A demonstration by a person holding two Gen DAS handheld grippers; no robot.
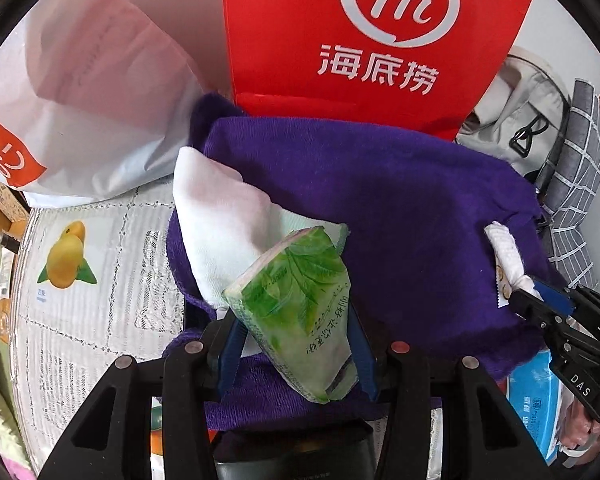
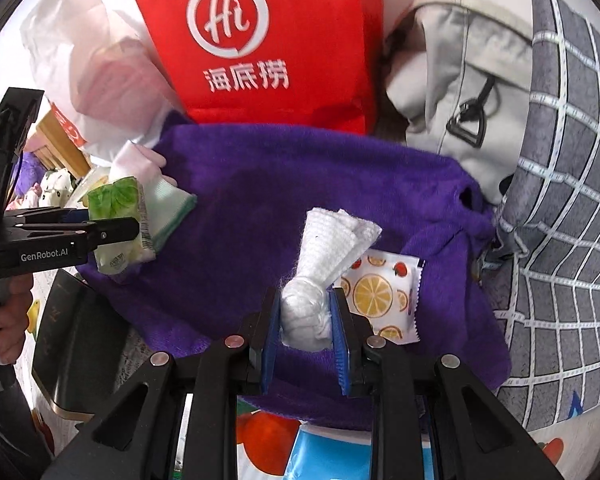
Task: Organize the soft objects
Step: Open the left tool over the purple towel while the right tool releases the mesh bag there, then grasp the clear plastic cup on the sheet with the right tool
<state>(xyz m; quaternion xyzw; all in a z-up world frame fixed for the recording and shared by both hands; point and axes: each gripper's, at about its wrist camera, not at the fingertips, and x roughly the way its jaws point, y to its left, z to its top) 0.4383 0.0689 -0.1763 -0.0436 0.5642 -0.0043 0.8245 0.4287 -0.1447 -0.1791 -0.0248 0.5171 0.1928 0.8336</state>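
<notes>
A purple towel [image 1: 400, 208] lies spread in front of a red paper bag [image 1: 372, 40]. My left gripper [image 1: 296, 344] is shut on a green tissue pack [image 1: 296, 304] and holds it over the towel's left side, beside a white sock [image 1: 220, 216]. In the right wrist view the pack [image 2: 120, 216] and sock [image 2: 156, 192] sit at the left. My right gripper [image 2: 306, 320] is shut on a knotted white cloth [image 2: 320, 264] above the towel [image 2: 300, 200]. An orange-print wet-wipe sachet [image 2: 380, 292] lies on the towel just right of it.
A white plastic bag [image 1: 92, 92] stands at the left, a grey backpack [image 2: 460, 92] and a grey checked cushion [image 2: 568, 200] at the right. A blue tissue packet [image 1: 536, 396] lies under the towel's right edge. A fruit-print tablecloth [image 1: 68, 280] covers the table.
</notes>
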